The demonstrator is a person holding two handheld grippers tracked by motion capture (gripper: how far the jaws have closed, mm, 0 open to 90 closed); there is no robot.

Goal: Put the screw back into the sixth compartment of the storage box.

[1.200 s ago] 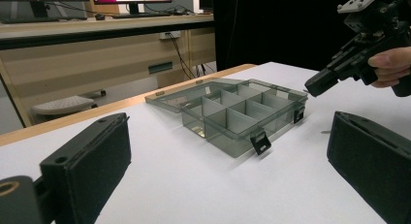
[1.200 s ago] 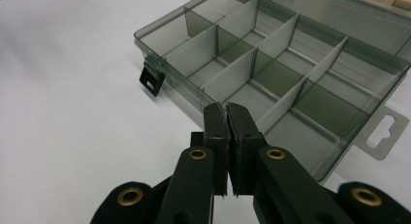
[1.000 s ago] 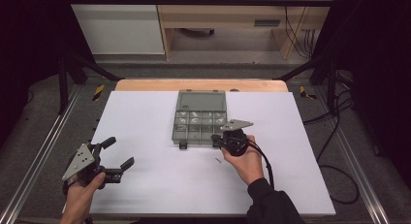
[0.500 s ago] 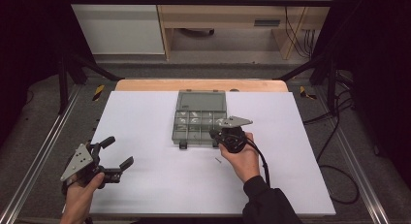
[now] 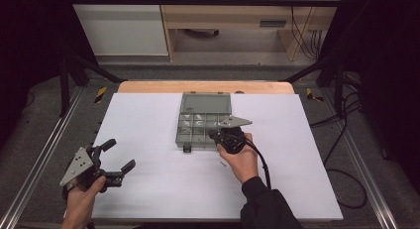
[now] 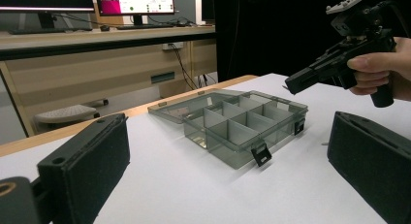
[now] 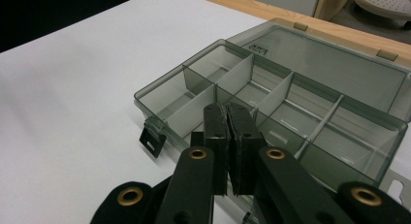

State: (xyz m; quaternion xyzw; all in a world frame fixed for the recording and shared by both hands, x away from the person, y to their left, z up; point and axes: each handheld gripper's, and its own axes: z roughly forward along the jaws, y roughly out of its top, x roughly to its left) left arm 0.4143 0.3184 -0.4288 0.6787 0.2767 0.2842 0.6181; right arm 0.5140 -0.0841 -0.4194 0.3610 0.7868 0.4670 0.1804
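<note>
At frame centre the organizer box (image 5: 204, 121) is lying open, seemingly empty; right gripper (image 5: 218, 138) is hovering pinched together, left gripper (image 5: 115, 157) idling wide, lower left

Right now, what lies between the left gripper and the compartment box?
Nothing: in the high view, bare white table separates the left gripper from the compartment box; the left gripper view agrees.
</note>
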